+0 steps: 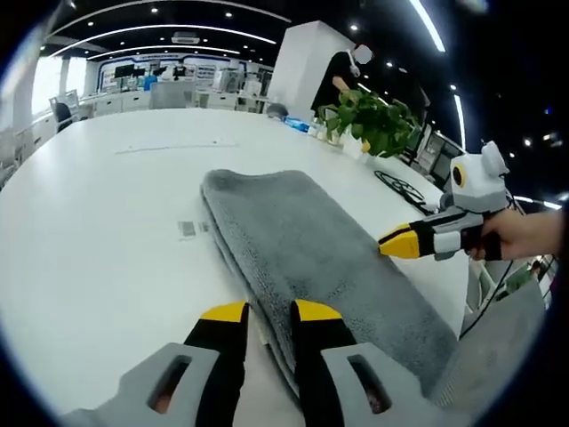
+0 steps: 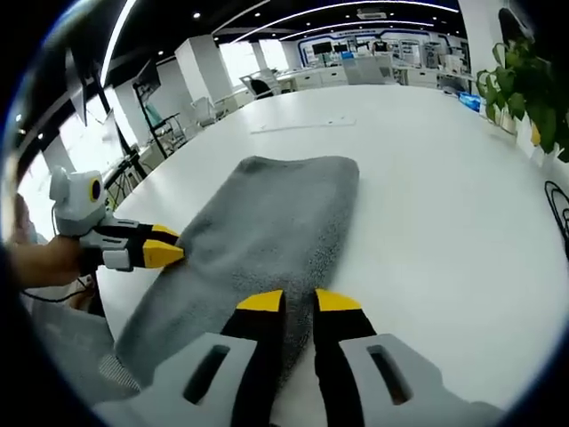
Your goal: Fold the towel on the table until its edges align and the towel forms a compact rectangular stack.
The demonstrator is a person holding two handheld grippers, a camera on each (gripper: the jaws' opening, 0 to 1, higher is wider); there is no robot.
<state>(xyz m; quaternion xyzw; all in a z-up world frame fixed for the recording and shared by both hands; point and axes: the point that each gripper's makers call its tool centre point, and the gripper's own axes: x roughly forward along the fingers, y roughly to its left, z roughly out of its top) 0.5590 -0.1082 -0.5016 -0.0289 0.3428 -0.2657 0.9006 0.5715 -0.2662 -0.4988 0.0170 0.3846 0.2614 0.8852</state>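
A grey towel (image 1: 302, 249) lies on the white table (image 1: 107, 231) as a long folded strip, its layered edges stacked along one side. My left gripper (image 1: 271, 313) sits at the near part of that edge. Its jaws are almost together, with the towel's edge between them. My right gripper (image 1: 384, 241) meets the opposite long edge, held by a hand. In the right gripper view the towel (image 2: 267, 222) runs away from me. My right gripper (image 2: 300, 302) stands narrowly closed over its edge, and my left gripper (image 2: 178, 253) touches the far side.
A potted plant (image 1: 373, 120) and a black cable (image 1: 400, 189) are at the table's far right edge. Small labels (image 1: 187, 229) lie left of the towel. Office desks and chairs stand beyond the table. A person's hand (image 2: 49, 262) holds the left gripper.
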